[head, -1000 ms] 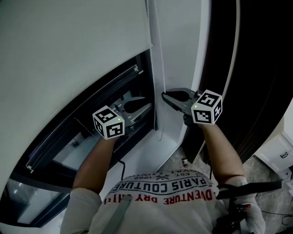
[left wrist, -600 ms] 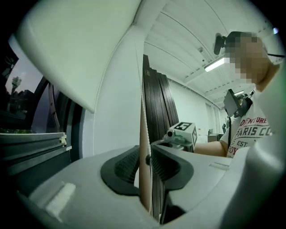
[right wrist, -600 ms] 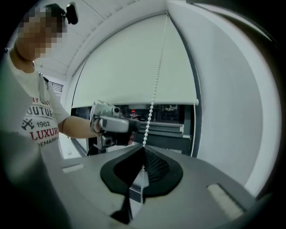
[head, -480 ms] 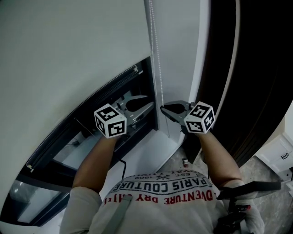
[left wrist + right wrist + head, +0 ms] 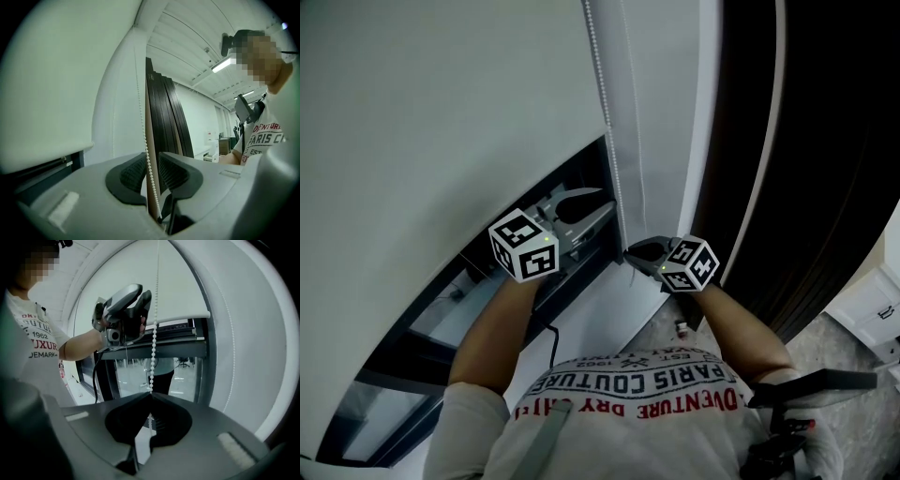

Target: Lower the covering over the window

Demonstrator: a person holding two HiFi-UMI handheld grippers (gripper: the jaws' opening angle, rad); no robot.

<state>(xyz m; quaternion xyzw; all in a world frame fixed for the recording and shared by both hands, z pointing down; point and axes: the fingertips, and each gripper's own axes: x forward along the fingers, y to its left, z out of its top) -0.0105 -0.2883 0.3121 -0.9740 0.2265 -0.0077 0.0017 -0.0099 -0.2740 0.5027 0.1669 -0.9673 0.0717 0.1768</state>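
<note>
At the window's right edge, our right gripper (image 5: 630, 251) is clamped on the white beaded pull cord (image 5: 603, 112). Our left gripper (image 5: 602, 203) stands half open, the cord loose between its pads. The white fabric roller blind (image 5: 441, 141) hangs over most of the dark-framed window (image 5: 441, 309), and a low strip of glass remains to be covered. Dark upright panels (image 5: 825, 141) stand to the right.

The floor (image 5: 848, 361) is grey and speckled, showing at the near right. A white cabinet (image 5: 870, 305) stands on it at the far right, and a small pale object (image 5: 682, 328), too small to identify, lies on it further left. Left of that, a white ledge (image 5: 605, 314) runs below the window (image 5: 469, 300), with a black cable (image 5: 551, 339) trailing over it.
</note>
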